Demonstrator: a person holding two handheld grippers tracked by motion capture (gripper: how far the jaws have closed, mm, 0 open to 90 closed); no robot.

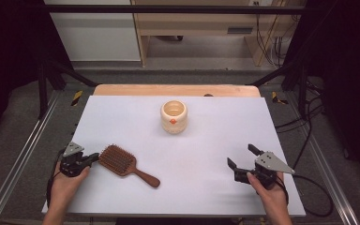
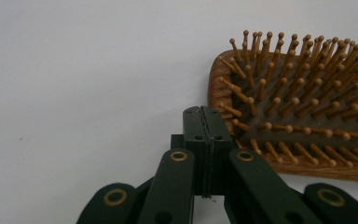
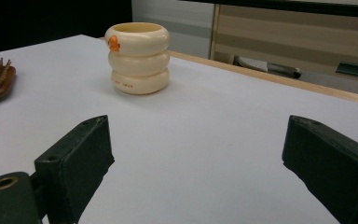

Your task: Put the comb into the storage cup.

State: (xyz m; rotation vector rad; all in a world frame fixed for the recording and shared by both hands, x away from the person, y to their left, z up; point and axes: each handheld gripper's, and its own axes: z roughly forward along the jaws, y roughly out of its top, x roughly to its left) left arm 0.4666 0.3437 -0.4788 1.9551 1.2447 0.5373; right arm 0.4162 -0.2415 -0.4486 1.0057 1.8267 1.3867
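Note:
A wooden paddle hairbrush (image 1: 123, 163) lies bristles up at the front left of the white table, its handle pointing right and toward the front edge. My left gripper (image 1: 93, 157) is shut, its tip touching or nearly touching the brush head's left end. In the left gripper view the jaws (image 2: 204, 122) are pressed together with nothing between them, beside the brush (image 2: 303, 112). A cream ringed cup (image 1: 174, 116) with an orange mark stands at the table's middle back. My right gripper (image 1: 242, 156) stands open at the front right, facing the cup (image 3: 139, 58).
The white tabletop (image 1: 206, 154) stretches bare between brush and right gripper. A wooden strip (image 1: 178, 90) edges the far side. Metal rails run along both sides, and cables lie on the floor at the right. Shelving stands behind the table.

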